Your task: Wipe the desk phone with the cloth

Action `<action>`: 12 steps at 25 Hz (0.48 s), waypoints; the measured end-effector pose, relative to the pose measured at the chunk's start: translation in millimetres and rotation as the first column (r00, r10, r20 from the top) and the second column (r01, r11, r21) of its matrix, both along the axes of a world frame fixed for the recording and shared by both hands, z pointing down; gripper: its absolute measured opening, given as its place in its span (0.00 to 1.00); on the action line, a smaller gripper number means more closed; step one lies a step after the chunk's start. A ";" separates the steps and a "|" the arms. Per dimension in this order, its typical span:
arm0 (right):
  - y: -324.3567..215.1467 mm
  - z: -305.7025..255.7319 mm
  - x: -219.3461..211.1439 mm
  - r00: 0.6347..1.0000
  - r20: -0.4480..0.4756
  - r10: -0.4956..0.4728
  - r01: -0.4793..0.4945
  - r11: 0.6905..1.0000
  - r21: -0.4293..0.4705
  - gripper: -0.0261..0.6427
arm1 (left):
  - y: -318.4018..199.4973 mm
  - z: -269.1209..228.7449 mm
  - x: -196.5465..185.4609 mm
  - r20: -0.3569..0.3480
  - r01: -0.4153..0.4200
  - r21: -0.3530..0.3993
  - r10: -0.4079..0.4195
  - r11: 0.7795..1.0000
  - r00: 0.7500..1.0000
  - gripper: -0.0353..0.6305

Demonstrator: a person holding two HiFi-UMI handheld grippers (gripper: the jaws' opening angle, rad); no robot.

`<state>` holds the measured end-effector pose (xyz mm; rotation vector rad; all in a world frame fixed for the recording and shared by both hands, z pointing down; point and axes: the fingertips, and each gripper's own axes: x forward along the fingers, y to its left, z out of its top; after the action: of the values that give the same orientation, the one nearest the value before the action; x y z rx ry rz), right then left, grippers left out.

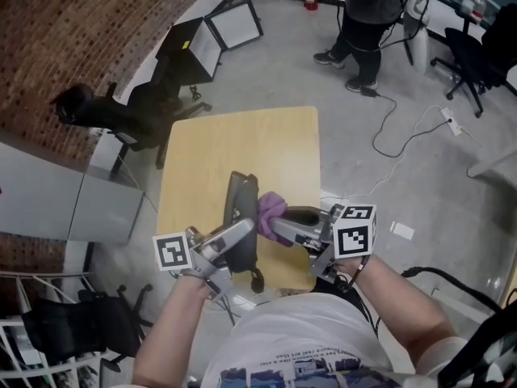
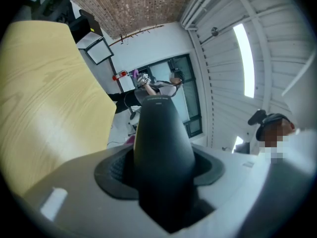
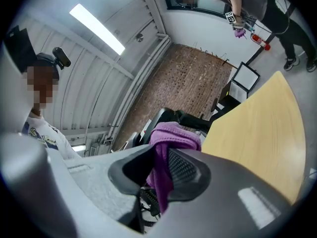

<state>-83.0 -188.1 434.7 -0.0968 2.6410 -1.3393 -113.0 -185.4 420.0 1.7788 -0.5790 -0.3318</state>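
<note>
A brick wall [image 1: 97, 31] runs along the left. The grey floor [image 1: 275, 79] carries a white cable [image 1: 401, 145] at right. A black office chair [image 1: 477, 55] stands far right. A ceiling light strip [image 3: 96, 29] glows overhead.

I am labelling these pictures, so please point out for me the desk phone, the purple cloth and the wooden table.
desk phone [image 1: 240, 196]: head view, upper part of its dark body.
cloth [image 1: 271, 208]: head view, middle of the purple bunch.
table [image 1: 242, 140]: head view, bare wooden top beyond the phone.
</note>
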 end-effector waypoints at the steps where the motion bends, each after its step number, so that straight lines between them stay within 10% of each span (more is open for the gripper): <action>1: 7.8 1.4 -1.4 1.000 -0.003 -0.013 0.013 1.000 -0.004 0.17 | -0.7 0.5 -0.7 0.000 0.002 -0.001 -0.002 1.000 1.000 0.49; 12: 82.9 -0.2 5.3 0.982 -0.089 -0.166 0.172 0.983 0.067 0.17 | -15.5 1.2 -2.9 0.015 0.024 0.007 -0.024 1.000 1.000 0.49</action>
<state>-77.7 -105.2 434.5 0.0854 2.8211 -1.3106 -115.8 -200.9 421.2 1.7831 -0.6110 -0.3369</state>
